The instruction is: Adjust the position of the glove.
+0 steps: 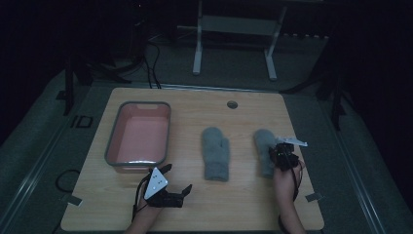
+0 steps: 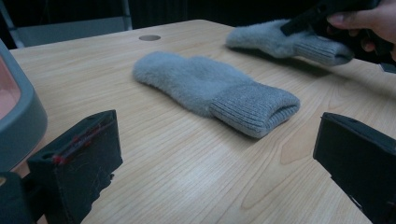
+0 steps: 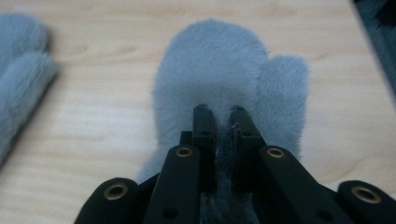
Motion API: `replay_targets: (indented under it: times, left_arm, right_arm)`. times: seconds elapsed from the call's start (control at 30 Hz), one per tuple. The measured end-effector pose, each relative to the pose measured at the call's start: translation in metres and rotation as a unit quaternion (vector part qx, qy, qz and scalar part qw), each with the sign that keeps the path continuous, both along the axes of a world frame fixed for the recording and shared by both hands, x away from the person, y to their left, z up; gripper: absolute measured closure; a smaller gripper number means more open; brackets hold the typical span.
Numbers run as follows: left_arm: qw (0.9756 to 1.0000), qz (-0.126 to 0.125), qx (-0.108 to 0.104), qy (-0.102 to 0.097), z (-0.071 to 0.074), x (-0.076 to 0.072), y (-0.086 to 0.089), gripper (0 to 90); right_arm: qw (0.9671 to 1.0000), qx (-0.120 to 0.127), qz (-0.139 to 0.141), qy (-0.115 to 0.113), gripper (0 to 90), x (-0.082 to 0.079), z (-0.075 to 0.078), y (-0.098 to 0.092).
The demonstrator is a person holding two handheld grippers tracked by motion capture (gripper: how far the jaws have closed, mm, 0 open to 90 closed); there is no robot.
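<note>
Two grey fuzzy mittens lie on the wooden table, cuffs toward me. The left mitten (image 1: 215,153) (image 2: 205,86) (image 3: 23,60) lies flat and untouched in the middle. My right gripper (image 1: 285,152) (image 3: 219,116) is shut on the right mitten (image 1: 263,146) (image 3: 219,60), with a fold of its fur pinched between the jaws near the cuff. The left gripper view shows that hand and gripper (image 2: 308,21) over the right mitten (image 2: 275,39). My left gripper (image 1: 179,179) (image 2: 219,140) rests near the table's front edge, open, with nothing between its jaws.
A grey bin with a pink inside (image 1: 113,141) (image 2: 23,112) stands at the table's left. A round cable hole (image 1: 232,104) sits near the far edge. Bare wood (image 1: 243,200) lies between the two hands. A white metal frame (image 1: 197,48) stands beyond the table.
</note>
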State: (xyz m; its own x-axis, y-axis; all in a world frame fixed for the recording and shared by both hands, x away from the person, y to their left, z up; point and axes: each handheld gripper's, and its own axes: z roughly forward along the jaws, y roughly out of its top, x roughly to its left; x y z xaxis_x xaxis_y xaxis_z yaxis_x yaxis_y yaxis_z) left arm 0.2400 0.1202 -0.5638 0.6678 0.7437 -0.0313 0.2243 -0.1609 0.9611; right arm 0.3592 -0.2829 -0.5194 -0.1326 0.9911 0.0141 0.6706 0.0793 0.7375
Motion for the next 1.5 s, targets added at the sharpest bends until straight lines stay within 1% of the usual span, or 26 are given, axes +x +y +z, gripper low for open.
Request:
replay_targets:
  times: [0.1,0.13,0.17,0.27,0.3,0.33,0.37,0.5,0.57,0.67,0.7,0.73,0.77,0.83,0.93,0.97,1.0,1.03,1.1,1.17,1.2,1.3,1.37,1.43,1.47,1.5]
  left_arm:
    - [1.0,-0.002,-0.002,0.0,0.0,0.0,-0.001,1.3]
    - [1.0,-0.002,-0.001,-0.001,0.0,0.0,-0.001,1.2]
    - [1.0,-0.002,-0.001,0.0,0.0,0.0,-0.001,1.2]
    - [1.0,-0.001,-0.003,-0.001,0.0,0.0,0.0,1.2]
    - [1.0,-0.001,-0.003,-0.002,0.001,0.0,0.0,1.2]
    - [1.0,-0.001,-0.003,-0.002,0.001,0.0,0.001,1.3]
    - [1.0,-0.001,-0.003,-0.002,0.001,0.0,0.001,1.3]
    - [1.0,0.0,-0.004,-0.002,0.001,0.0,0.002,1.3]
    - [1.0,0.0,-0.003,-0.002,0.001,0.0,0.001,1.3]
    - [1.0,0.0,-0.002,-0.001,0.0,0.0,0.0,1.3]
    - [1.0,-0.002,0.0,-0.002,0.0,0.0,0.0,1.2]
    - [1.0,-0.002,-0.001,-0.002,0.001,0.0,0.0,1.2]
    - [1.0,-0.001,-0.001,-0.003,0.001,0.0,0.0,1.2]
    - [1.0,-0.001,-0.002,-0.002,0.001,0.0,0.0,1.2]
    - [1.0,-0.002,-0.003,-0.002,0.001,0.0,0.0,1.2]
    - [1.0,-0.002,-0.003,-0.002,0.001,0.0,0.0,1.3]
    - [1.0,-0.002,-0.001,-0.002,0.001,0.0,0.0,1.3]
    - [1.0,-0.003,0.0,-0.002,0.001,0.0,0.0,1.3]
    - [1.0,-0.004,0.001,-0.002,0.001,-0.001,0.0,1.2]
    - [1.0,-0.004,0.002,-0.002,0.001,0.0,-0.001,1.3]
    - [1.0,-0.003,0.002,-0.002,0.0,0.0,-0.001,1.2]
    - [1.0,-0.003,0.001,-0.002,0.001,0.0,-0.001,1.3]
    - [1.0,-0.002,0.001,0.0,0.0,0.0,-0.001,1.3]
    - [1.0,-0.003,0.001,-0.001,0.0,0.0,-0.001,1.3]
    - [1.0,-0.003,0.001,-0.001,0.0,0.0,-0.001,1.3]
    - [1.0,-0.003,0.001,-0.002,0.0,0.0,-0.001,1.3]
  right_arm:
    - [0.9999,-0.01,0.007,0.012,83.2,-0.001,-0.008,0.004]
    - [0.9995,-0.004,0.018,0.025,82.8,0.002,-0.018,0.006]
    - [0.9996,-0.006,0.017,0.02,82.2,0.001,-0.02,0.006]
    - [0.9996,0.001,0.019,0.019,79.2,0.001,-0.021,0.006]
    - [0.9994,0.012,0.028,0.018,70.6,0.002,-0.019,0.003]
    - [0.9991,0.019,0.036,0.015,67.9,0.002,-0.017,0.0]
    - [0.9991,0.019,0.036,0.015,67.9,0.002,-0.017,0.0]
    - [0.9981,0.022,0.057,0.014,57.3,0.002,-0.012,-0.007]
    - [0.9974,0.037,0.061,0.005,50.2,-0.001,-0.006,-0.013]
    - [0.9978,0.027,0.06,0.006,47.5,-0.001,-0.005,-0.013]
    - [0.998,0.014,0.061,0.011,47.3,-0.001,-0.011,-0.009]
    - [0.998,0.014,0.061,0.011,47.3,-0.001,-0.011,-0.009]
    - [0.9984,-0.005,0.055,0.014,47.4,-0.002,-0.016,-0.007]
    - [0.9986,-0.003,0.05,0.014,47.6,-0.002,-0.02,-0.006]
    - [0.9975,-0.027,0.063,0.016,55.4,-0.002,-0.026,-0.001]
    - [0.9975,-0.027,0.063,0.016,55.4,-0.002,-0.026,-0.001]
    - [0.998,-0.022,0.058,0.013,62.3,-0.002,-0.028,0.0]
    - [0.998,-0.022,0.058,0.013,62.3,-0.002,-0.028,0.0]
    - [0.9987,-0.014,0.046,0.014,74.0,-0.001,-0.028,0.002]
    - [0.9988,-0.018,0.042,0.015,77.2,-0.001,-0.027,0.004]
    - [0.9989,-0.027,0.035,0.014,80.4,-0.002,-0.024,0.008]
    - [0.9991,-0.028,0.031,0.009,80.9,-0.002,-0.019,0.012]
    - [0.9996,-0.013,0.026,0.002,81.5,-0.002,-0.006,0.019]
    - [0.9996,-0.011,0.026,-0.007,81.6,-0.002,0.003,0.026]
    - [0.9996,-0.011,0.026,-0.007,81.6,-0.002,0.003,0.026]
    - [0.9995,-0.007,0.029,-0.013,81.6,-0.002,0.013,0.034]
